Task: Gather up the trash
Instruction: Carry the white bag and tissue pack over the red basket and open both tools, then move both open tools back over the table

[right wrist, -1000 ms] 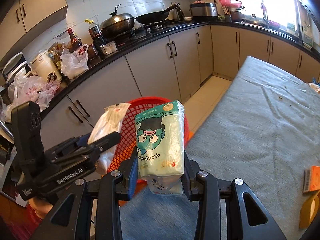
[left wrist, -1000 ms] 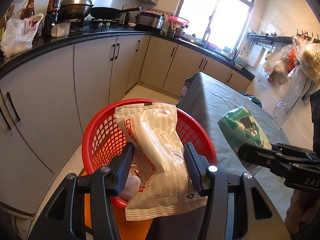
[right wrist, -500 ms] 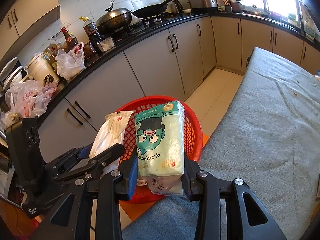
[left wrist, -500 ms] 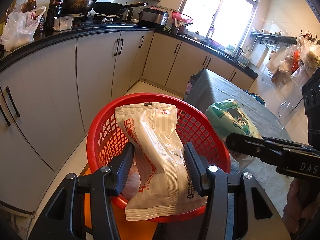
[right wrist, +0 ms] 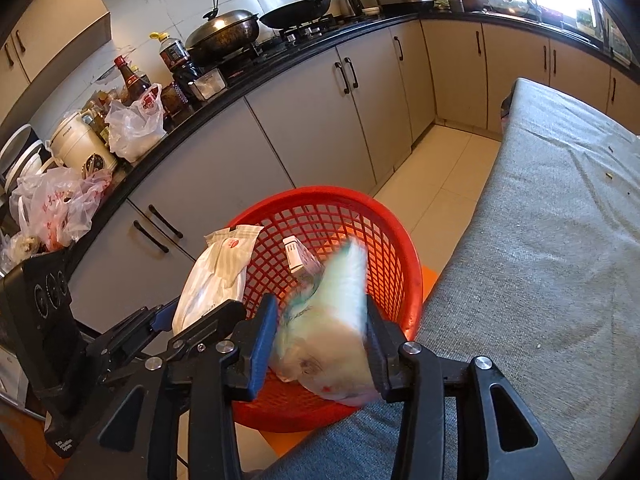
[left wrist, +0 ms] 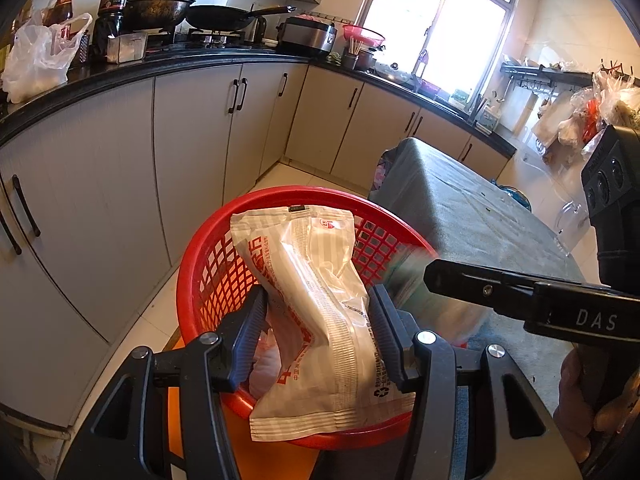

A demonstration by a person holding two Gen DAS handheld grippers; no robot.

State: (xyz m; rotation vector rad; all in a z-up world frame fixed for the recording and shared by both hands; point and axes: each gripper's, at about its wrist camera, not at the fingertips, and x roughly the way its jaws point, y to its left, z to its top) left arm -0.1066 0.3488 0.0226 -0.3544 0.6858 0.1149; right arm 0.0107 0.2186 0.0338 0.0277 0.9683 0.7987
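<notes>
A: Left wrist view first. Where does the white packet (left wrist: 320, 320) lie from the left gripper (left wrist: 318, 336)?

B: Right between its 2 fingers, long axis running away from the camera and up, top end over the far rim of the red basket (left wrist: 208, 264). The basket's mouth sits directly below and ahead, so a drop would land inside, I judge.

A: And the grip?

B: Partly spread, both pads pressed on the packet's sides, which pinch in at the waist. It is clamped.

A: The other tool?

B: The right gripper (left wrist: 448, 280) reaches in from the right at the basket's near rim, with a green blur of a bag just behind its finger. The grey-covered table (left wrist: 480, 216) is beside the basket.

A: Now the right wrist view.

B: The green bag (right wrist: 332, 320) is between the right gripper's (right wrist: 320, 344) fingers but smeared with motion, tipping forward and down into the red basket (right wrist: 404, 248). The jaws have just been opening, and the bag looks to be slipping free; the pads flank it rather than squeeze it.

A: Anything already in?

B: A small white box (right wrist: 296, 256) lies against the mesh. The left gripper (right wrist: 200, 316) holds its white packet (right wrist: 216, 276) at the basket's left rim, equally near.
</notes>
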